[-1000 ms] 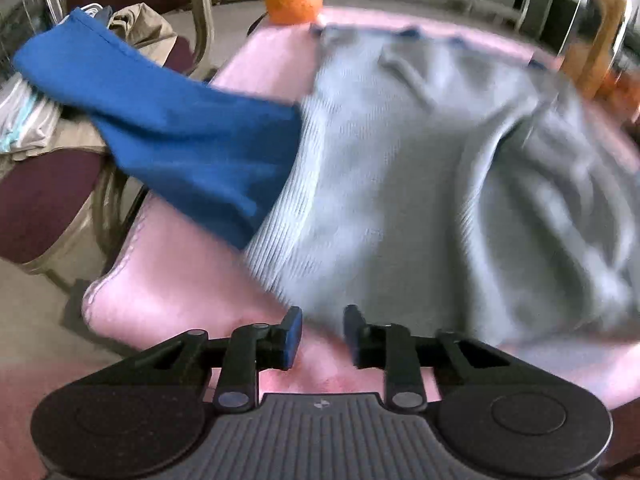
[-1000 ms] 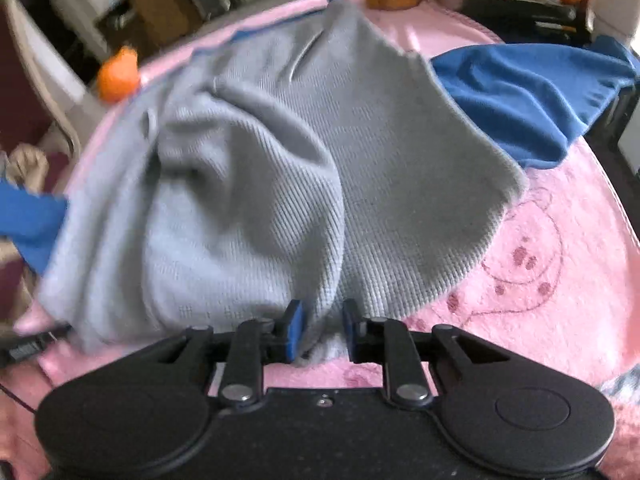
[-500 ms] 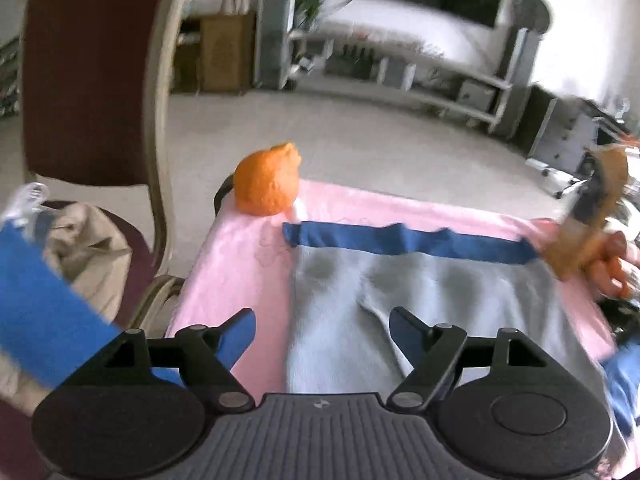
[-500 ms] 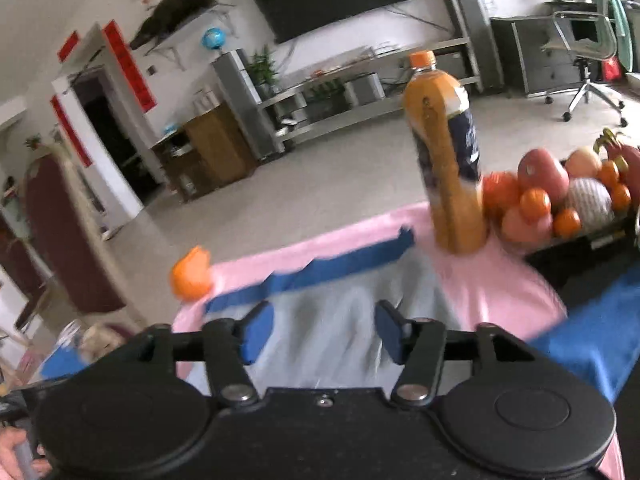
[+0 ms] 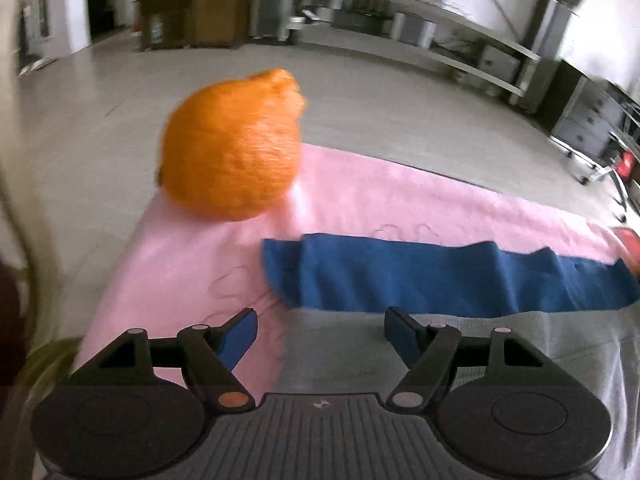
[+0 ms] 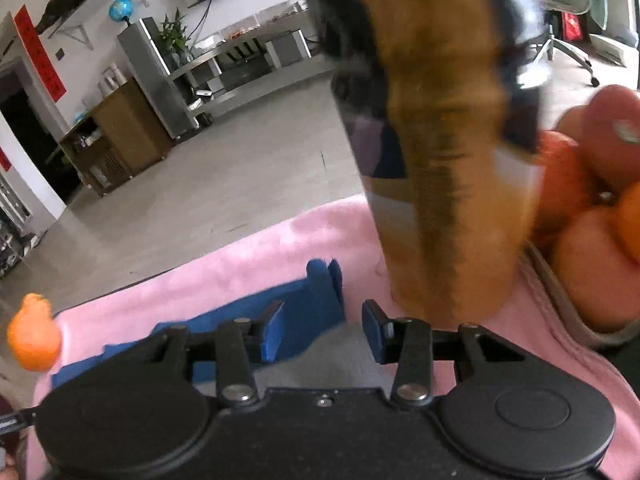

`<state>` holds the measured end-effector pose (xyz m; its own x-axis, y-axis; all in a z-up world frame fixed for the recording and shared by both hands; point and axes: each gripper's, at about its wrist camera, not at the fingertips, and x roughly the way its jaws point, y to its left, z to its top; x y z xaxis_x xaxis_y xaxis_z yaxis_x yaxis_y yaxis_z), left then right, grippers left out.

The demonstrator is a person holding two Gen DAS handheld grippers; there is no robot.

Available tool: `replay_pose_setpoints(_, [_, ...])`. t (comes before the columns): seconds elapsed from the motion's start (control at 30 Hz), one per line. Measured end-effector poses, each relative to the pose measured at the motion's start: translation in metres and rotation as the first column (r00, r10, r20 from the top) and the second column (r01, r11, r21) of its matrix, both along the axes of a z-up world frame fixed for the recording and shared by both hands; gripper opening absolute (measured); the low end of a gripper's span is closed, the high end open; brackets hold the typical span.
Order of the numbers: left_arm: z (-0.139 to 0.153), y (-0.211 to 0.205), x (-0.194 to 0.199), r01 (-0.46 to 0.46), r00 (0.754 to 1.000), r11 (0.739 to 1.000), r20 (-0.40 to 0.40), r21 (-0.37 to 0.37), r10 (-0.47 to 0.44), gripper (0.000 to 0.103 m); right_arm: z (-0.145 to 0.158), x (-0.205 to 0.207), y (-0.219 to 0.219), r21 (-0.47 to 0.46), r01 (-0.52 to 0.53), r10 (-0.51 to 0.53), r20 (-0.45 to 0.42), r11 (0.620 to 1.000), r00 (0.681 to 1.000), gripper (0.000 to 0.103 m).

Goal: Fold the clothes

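A big orange (image 5: 232,148) sits on the far left corner of the pink cloth (image 5: 400,196), and a tall orange bottle (image 6: 444,160) looms right in front of the right gripper (image 6: 323,334), fruit (image 6: 592,200) piled to its right. The grey garment (image 5: 500,344) lies flat, its blue band (image 5: 440,276) along the far edge with only a narrow pink strip beyond. The left gripper (image 5: 321,333) has its jaws apart and closing, nothing pinched; the right gripper's jaws are closing too, over the garment's far right corner, not yet pressing.
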<state>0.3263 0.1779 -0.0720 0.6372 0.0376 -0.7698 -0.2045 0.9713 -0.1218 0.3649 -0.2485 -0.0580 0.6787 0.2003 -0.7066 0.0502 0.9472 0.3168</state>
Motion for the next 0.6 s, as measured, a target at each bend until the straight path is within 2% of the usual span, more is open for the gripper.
replay_pose_setpoints(0.1, [-0.009,-0.005,0.009,0.026,1.0,1.0,0.016,0.018,-0.026,0.069,-0.019,0.016,0.009,-0.043,0.003,-0.004,-0.029,0.999,1.0,0.041])
replay_pose_setpoints(0.13, [-0.01,-0.008,0.01,0.026,0.999,0.999,0.027,0.032,-0.027,0.058,-0.026,0.019,0.011,-0.047,0.012,-0.014,-0.042,0.999,0.999,0.038])
replay_pose_setpoints(0.17, [-0.009,-0.013,0.01,0.026,0.999,0.998,0.042,0.053,-0.028,0.036,-0.029,0.018,0.013,-0.039,0.013,-0.014,-0.029,0.999,0.999,0.037])
replay_pose_setpoints(0.2, [-0.009,-0.019,0.01,0.031,0.998,0.996,0.052,0.08,-0.035,0.026,-0.03,0.016,0.016,-0.043,0.007,-0.008,-0.007,0.999,1.0,0.037])
replay_pose_setpoints(0.23, [-0.009,-0.025,0.011,0.045,0.997,0.992,0.053,0.12,-0.051,0.011,-0.031,0.013,0.02,-0.058,0.001,0.0,0.016,0.998,1.0,0.031])
replay_pose_setpoints(0.27, [-0.008,-0.032,0.011,0.053,0.997,0.985,0.055,0.166,-0.063,0.008,-0.031,0.01,0.026,-0.099,-0.009,0.012,0.038,0.995,0.999,0.009])
replay_pose_setpoints(0.33, [-0.007,-0.048,0.01,0.054,0.995,0.96,0.066,0.275,-0.075,0.007,-0.028,0.004,0.035,-0.191,-0.026,0.043,0.087,0.981,0.995,0.006])
replay_pose_setpoints(0.4, [-0.004,-0.063,0.008,0.046,0.991,0.924,0.102,0.379,-0.091,0.007,-0.024,-0.002,0.045,-0.283,-0.029,0.072,0.143,0.959,0.987,0.005])
replay_pose_setpoints(0.47, [-0.003,-0.073,0.008,0.04,0.985,0.898,0.135,0.438,-0.11,0.007,-0.012,-0.019,0.052,-0.371,0.029,0.069,0.249,0.928,0.966,0.005])
replay_pose_setpoints(0.53, [-0.006,-0.081,0.012,0.033,0.982,0.879,0.146,0.476,-0.116,0.008,-0.01,-0.031,0.061,-0.444,0.078,0.077,0.32,0.893,0.944,0.005])
replay_pose_setpoints(0.6, [-0.02,-0.083,0.021,0.038,0.987,0.863,0.116,0.503,-0.111,0.01,-0.015,-0.036,0.069,-0.513,0.104,0.093,0.345,0.852,0.934,0.005])
